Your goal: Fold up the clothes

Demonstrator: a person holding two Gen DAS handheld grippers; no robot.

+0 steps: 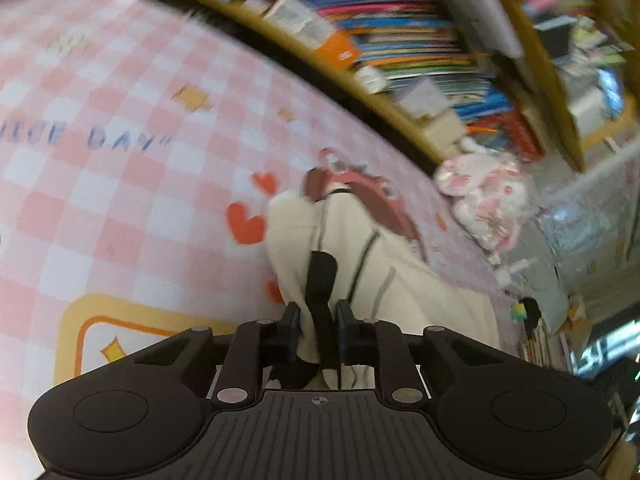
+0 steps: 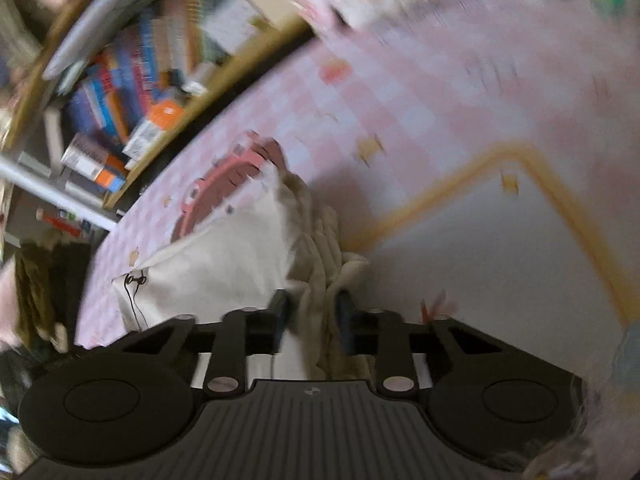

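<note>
1. In the left wrist view, the left gripper [image 1: 318, 312] had its fingers [image 1: 291, 316] pinched narrowly on a bunched edge of the cream garment [image 1: 400, 280], a black strap or trim caught between them. The garment lay on the pink checked cloth [image 1: 140, 200], near a bookshelf [image 1: 400, 40].
2. In the blurred right wrist view, the right gripper [image 2: 310, 312] gripped the garment's ribbed cream fold [image 2: 320, 240] just as tightly.
3. Judging from both grips, the fold would go best if both hands lifted evenly, kept the edge taut and carried it across without twisting.
</note>
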